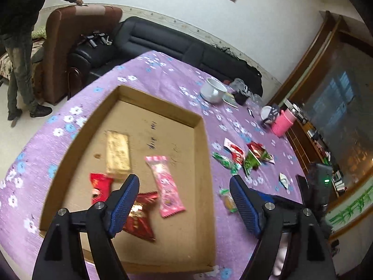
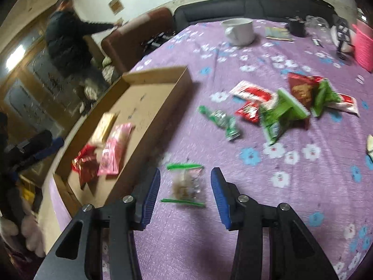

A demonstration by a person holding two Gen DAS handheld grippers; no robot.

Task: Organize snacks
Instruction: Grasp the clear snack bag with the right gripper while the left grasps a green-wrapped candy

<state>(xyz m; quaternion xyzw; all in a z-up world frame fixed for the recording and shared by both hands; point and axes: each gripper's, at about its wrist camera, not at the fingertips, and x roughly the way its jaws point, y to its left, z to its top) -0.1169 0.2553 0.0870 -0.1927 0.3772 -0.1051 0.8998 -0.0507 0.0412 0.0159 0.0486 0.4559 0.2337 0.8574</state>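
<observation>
A shallow cardboard box [image 1: 205, 137] [image 2: 177, 84] lies on the purple flowered tablecloth. In it are a gold bar packet [image 1: 117, 155], a pink packet [image 1: 165, 183] [image 2: 115, 149] and red packets [image 1: 100, 186] [image 2: 86, 165]. My left gripper [image 1: 184, 187] is open and empty above the box's near right part. My right gripper [image 2: 185, 179] is open, its jaws on either side of a small clear packet with green ends [image 2: 186, 184] [image 1: 227, 199] lying on the cloth just right of the box. A heap of red and green packets [image 2: 286, 102] [image 1: 244, 156] lies farther out.
A white mug [image 1: 213, 89] [image 2: 239, 31], a pink basket [image 1: 283, 122] [image 2: 363, 44], a dark cup [image 2: 297, 28] and small clutter stand at the table's far side. A dark sofa [image 1: 163, 39] and brown armchair [image 1: 70, 44] stand beyond. A person [image 2: 67, 44] stands by the armchair.
</observation>
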